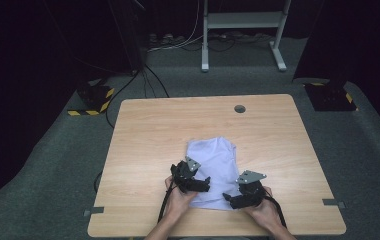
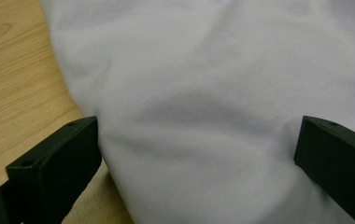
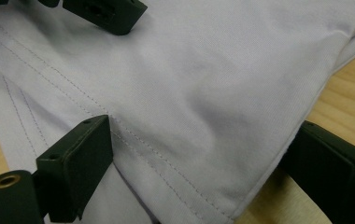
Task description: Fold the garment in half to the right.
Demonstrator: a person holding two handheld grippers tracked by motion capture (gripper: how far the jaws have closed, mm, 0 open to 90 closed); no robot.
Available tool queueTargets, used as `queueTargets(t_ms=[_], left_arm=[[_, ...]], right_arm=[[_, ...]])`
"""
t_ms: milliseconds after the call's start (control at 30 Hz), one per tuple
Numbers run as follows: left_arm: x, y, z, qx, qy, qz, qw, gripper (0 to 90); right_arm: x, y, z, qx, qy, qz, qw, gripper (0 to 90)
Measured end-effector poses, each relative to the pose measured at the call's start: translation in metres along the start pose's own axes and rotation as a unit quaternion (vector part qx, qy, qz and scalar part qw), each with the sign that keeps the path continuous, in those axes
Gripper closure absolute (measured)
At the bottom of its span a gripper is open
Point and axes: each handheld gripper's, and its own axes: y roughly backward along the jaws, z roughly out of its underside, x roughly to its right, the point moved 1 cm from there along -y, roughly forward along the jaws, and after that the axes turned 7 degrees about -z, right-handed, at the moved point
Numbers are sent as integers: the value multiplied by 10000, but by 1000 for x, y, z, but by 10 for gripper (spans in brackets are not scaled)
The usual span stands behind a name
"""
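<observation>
A pale lavender garment point(image 1: 212, 162) lies folded on the wooden table point(image 1: 148, 130), close to the near edge. My left gripper point(image 1: 204, 184) rests at its near left side, and in the left gripper view the jaws of that gripper point(image 2: 199, 140) stand wide apart with the cloth point(image 2: 213, 93) bulging between them. My right gripper point(image 1: 229, 199) sits at the near right corner. In the right gripper view the stitched hem corner point(image 3: 189, 140) lies between the spread jaws of this gripper point(image 3: 203, 149), and the left gripper's jaw tip point(image 3: 105, 11) shows at the top.
A round cable hole point(image 1: 239, 108) sits near the table's far edge. Beyond the table stand a white desk frame point(image 1: 243, 22), cables on the grey carpet, and black bases with yellow stripes point(image 1: 94, 99) point(image 1: 330, 95). Bare wood surrounds the garment.
</observation>
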Motion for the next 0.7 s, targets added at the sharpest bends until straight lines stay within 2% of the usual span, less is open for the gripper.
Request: queueTargets(t_ms=[100,200,300,367,433,500,633,700], left_arm=[[-6,-12,-11,-51,123,-75,9999,15],[-15,-24,-26,-110,271,-153,9995,20],[-20,-25,-35,-55,368,-236,9990,34],[-18,-19,-37,119,351,-129,9992,29],[-16,-17,-36,192,282,-85,9994,26],[-14,-18,-35,130,215,-98,9996,25],[-12,-20,-31,55,142,-168,9997,17],[-11,-19,-30,-11,41,-192,9998,15]], right_arm=[[11,-6,-7,-2,-79,95,9999,97],[30,-15,-19,-35,-229,239,9994,95],[44,-22,-31,-117,-311,343,9989,104],[45,-19,-33,-45,-284,380,9989,122],[42,-12,-32,54,-222,395,9990,127],[40,-6,-26,155,-258,348,9989,130],[37,-8,-21,103,-271,312,9991,126],[32,-11,-21,42,-152,310,9994,126]])
